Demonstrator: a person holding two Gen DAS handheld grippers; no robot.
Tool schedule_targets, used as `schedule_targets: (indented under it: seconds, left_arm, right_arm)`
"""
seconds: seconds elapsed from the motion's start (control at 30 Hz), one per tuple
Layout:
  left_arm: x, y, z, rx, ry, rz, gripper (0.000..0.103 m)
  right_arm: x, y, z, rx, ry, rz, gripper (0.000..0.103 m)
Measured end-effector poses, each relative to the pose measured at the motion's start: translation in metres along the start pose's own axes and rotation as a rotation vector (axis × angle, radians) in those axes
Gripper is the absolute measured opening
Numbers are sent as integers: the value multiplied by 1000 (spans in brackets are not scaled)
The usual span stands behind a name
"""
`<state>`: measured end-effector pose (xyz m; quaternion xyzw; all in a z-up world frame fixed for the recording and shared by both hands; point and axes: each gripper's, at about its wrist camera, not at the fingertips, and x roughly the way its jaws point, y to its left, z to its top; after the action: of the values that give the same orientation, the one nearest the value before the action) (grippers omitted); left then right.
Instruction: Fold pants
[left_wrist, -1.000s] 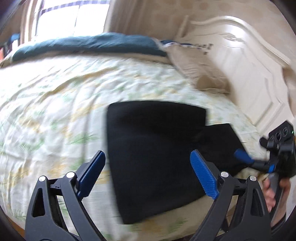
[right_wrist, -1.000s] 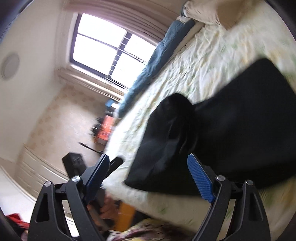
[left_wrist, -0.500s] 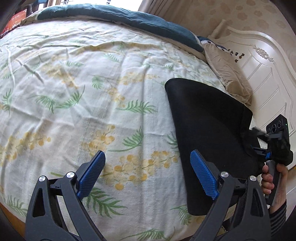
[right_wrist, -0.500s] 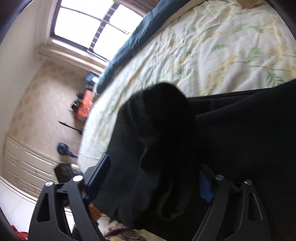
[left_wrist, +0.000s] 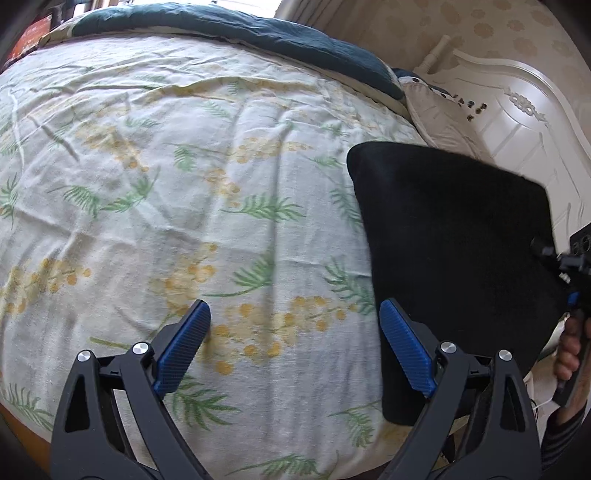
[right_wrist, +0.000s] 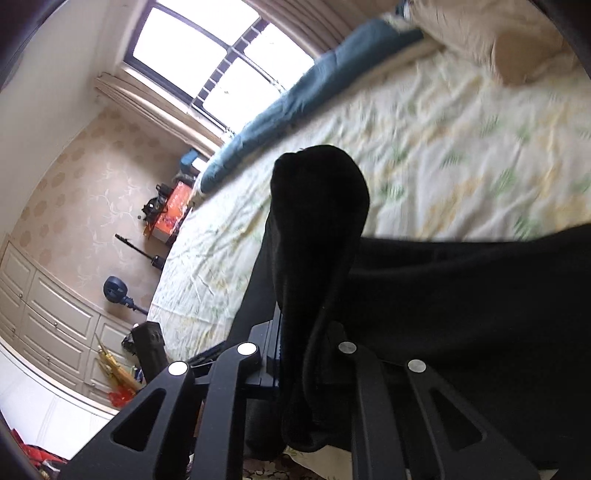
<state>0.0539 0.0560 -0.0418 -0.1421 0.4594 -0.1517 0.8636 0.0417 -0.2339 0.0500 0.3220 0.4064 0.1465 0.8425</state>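
The black pants (left_wrist: 458, 251) lie folded on the right side of the bed, near the headboard. My left gripper (left_wrist: 293, 347) is open and empty over the floral sheet, just left of the pants' near edge. My right gripper (right_wrist: 306, 354) is shut on a bunched fold of the black pants (right_wrist: 317, 236), which stands up between its arms and hides the pads. In the left wrist view the right gripper (left_wrist: 574, 266) shows at the far right, held by a hand, at the pants' right edge.
The floral bed sheet (left_wrist: 166, 184) covers the mattress. A dark teal blanket (left_wrist: 258, 29) lies along the far side, a beige pillow (right_wrist: 517, 48) and white headboard (left_wrist: 517, 122) at the head. A window (right_wrist: 221, 59), cabinets (right_wrist: 48, 306) and floor clutter are beyond the bed.
My right gripper has closed on the bunched fold of the pants. My left gripper swung left off the pants and now sits over bare sheet.
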Motion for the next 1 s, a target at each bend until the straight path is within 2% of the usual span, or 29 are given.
schedule_targets:
  seconds: [0.23, 0.43, 0.63, 1.0]
  left_arm:
    - [2, -28, 1, 61, 13, -37, 93]
    - [12, -53, -1, 95, 42, -66, 93]
    - [20, -72, -5, 131, 59, -61, 93]
    - [24, -78, -6, 131, 66, -62, 93]
  right_arm:
    - [-50, -29, 13, 32, -74, -90, 11]
    - [-63, -92, -1, 134, -62, -155, 11]
    - [-47, -135, -19, 236, -40, -151, 11]
    - [-47, -146, -25, 270, -53, -103, 11]
